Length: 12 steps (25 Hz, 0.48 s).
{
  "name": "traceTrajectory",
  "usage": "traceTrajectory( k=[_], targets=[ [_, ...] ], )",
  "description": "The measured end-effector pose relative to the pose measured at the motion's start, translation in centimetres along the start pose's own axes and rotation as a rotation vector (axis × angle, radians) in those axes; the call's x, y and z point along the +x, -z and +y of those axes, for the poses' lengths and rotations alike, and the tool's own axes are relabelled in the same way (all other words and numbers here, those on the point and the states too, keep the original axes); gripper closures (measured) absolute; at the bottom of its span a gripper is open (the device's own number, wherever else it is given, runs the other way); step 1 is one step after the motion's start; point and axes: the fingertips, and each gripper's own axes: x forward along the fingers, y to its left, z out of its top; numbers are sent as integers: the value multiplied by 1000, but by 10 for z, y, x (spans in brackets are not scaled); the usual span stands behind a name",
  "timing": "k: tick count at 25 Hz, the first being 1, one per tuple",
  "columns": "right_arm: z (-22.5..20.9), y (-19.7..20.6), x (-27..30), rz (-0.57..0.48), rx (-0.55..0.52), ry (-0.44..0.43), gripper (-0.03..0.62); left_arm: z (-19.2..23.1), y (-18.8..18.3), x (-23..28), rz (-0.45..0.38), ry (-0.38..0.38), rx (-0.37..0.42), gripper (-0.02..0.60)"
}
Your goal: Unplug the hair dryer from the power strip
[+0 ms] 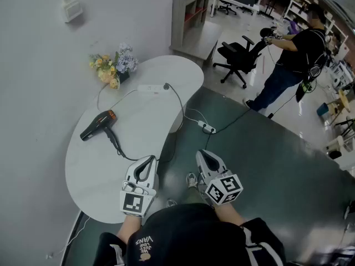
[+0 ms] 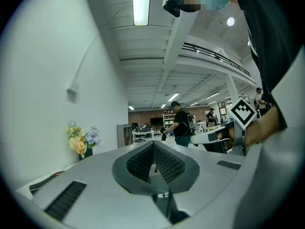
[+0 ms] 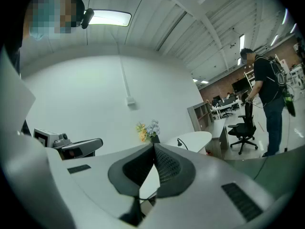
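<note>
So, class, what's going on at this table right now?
A person holds a gripper in each hand at the near end of the white table. The left gripper and right gripper are both shut and empty. The black hair dryer lies on the table, its cord apparently plugged into the power strip near the flowers. Unplugging hasn't begun.

Plug (image 1: 166, 86) tiny (distant), power strip (image 1: 151, 88) sockets indistinct

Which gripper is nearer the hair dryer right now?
Left. The left gripper hovers over the table's near edge, right of the hair dryer; the right gripper is farther right, off the table over the dark floor.
</note>
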Motion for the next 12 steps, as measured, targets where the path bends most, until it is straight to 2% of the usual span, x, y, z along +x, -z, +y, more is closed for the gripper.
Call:
traceTrajectory(
  k=[7, 12],
  targets=[
    [-7, -4, 6, -14, 10, 6, 549, 3, -1, 10, -15, -1, 6, 561],
    [-21, -7, 16, -3, -16, 18, 546, 4, 12, 25, 25, 5, 22, 557]
  ],
)
